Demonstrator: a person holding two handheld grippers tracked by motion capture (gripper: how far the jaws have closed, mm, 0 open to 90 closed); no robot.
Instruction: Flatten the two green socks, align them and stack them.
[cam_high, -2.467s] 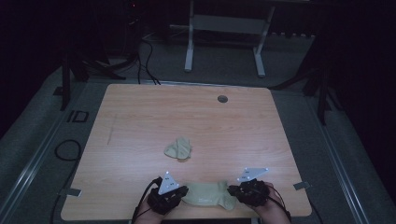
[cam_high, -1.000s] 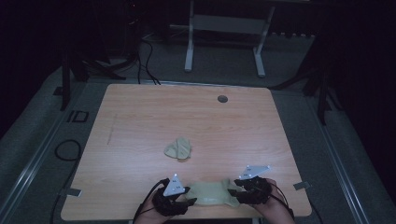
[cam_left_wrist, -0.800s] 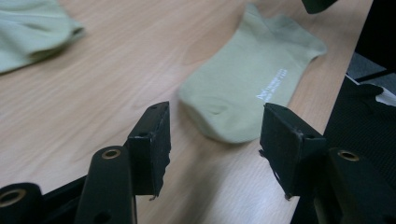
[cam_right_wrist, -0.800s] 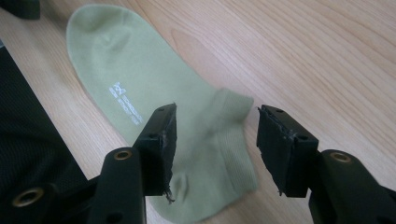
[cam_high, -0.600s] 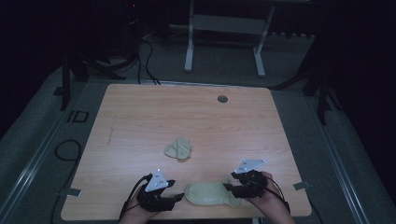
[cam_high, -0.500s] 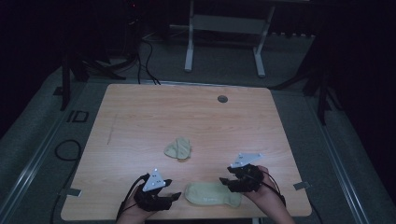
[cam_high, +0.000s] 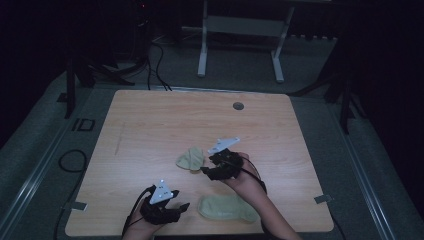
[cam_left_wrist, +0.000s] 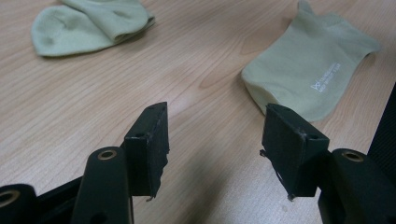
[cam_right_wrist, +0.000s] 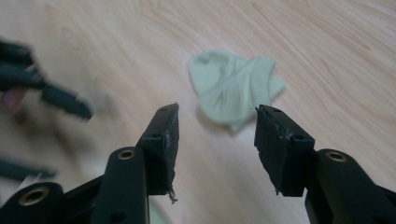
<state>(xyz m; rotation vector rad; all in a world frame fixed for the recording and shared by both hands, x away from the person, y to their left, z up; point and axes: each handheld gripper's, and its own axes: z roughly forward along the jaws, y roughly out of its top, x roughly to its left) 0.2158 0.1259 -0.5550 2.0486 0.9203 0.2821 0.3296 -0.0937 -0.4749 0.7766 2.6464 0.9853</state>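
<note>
- Socks, two of them, pale green, both on the worktop (cam_high: 150, 115): the flat sock (cam_high: 227, 208) lies smoothed out near my edge, and the crumpled sock (cam_high: 190, 159) sits further in, toward the middle.
- My right hand-held gripper (cam_high: 206, 170) hangs just beside the crumpled sock, jaws spread with nothing between them. Along its jaws I see that sock (cam_right_wrist: 235, 91) just ahead, folded over itself in a loose heap.
- Those right jaws have just been narrowing a little, though they stand well apart and grip only air.
- My left hand-held gripper (cam_high: 184, 205) waits near the front edge, to the left of the flat sock, jaws spread and empty. From here the flat sock (cam_left_wrist: 308, 74) is close off to my right, and the crumpled one (cam_left_wrist: 91, 23) lies farther away.
- Handling, as I judge it: thin knit cloth, very light, completely limp. It will sag from wherever I pinch it and will not hold a shape.
- Not fragile, not slippery; the fabric should catch well on my pads. The wood under it looks smooth, so a push could slide the sock rather than lift it.
- Where to take hold: I would go for a raised fold or the edge nearest my right jaws, where there is height to bite.
- One risk: pinching a single layer, so the rest unrolls and dangles. A doubled ridge looks the safer spot.
</note>
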